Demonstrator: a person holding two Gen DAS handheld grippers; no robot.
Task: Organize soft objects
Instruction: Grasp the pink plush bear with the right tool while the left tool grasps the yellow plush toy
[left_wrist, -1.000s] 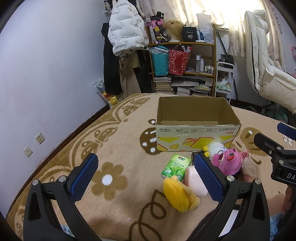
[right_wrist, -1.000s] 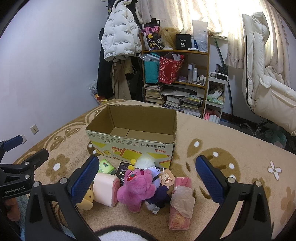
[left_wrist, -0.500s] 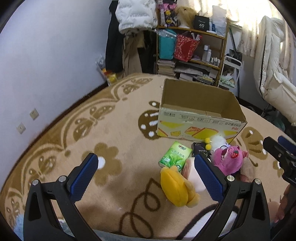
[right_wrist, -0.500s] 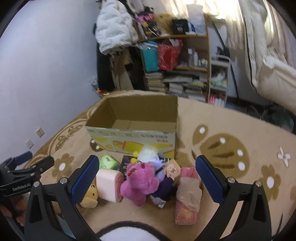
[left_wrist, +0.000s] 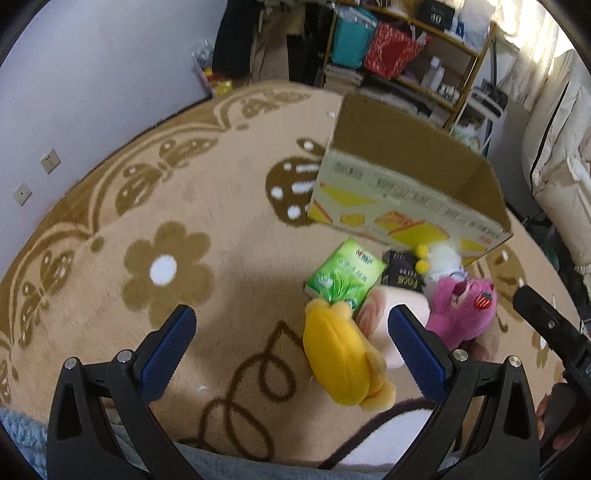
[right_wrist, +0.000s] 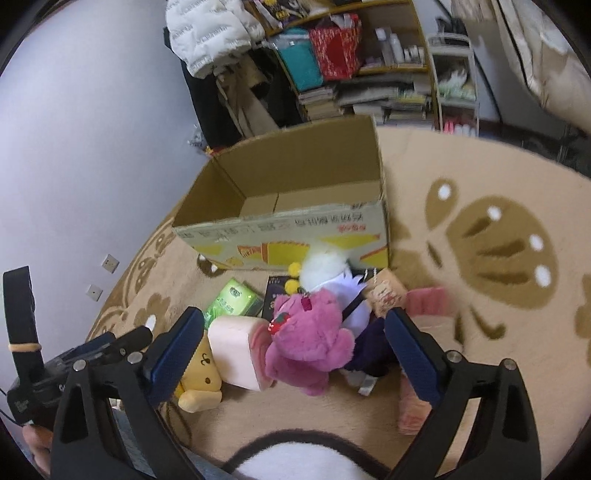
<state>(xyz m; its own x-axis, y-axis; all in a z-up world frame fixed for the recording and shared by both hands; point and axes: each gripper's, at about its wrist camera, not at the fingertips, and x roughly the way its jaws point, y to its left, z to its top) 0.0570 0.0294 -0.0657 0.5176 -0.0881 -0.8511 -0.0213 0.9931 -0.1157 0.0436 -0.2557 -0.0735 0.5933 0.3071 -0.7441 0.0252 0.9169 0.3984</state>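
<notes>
Hovering over the pile with nothing picked, so you're at the approach step, first grasp not yet made. Left gripper (left_wrist: 291, 350) is spread wide and empty above the rug (left_wrist: 184, 206); the yellow plush (left_wrist: 341, 363) sits between its fingers in view but below them, untouched as far as I can tell. Right gripper (right_wrist: 295, 350) is also spread and empty, framing the pink plush (right_wrist: 308, 341).

Cardboard box (right_wrist: 291, 206) stands open and looks empty, just behind the pile. Soft items crowd together in front of its near wall: green tissue pack (left_wrist: 343, 273), pink roll (right_wrist: 236, 354), white plush (right_wrist: 327, 267) touching the box wall, and a pink bagged item (right_wrist: 417, 408) on the right side.

Next move, my read: drop one gripper onto an outer item, yellow plush on the left or pink plush on the right, close around the body and not a limb, lift clear, then carry over the box's near rim. Watch for neighbours dragging along, they're touching
</notes>
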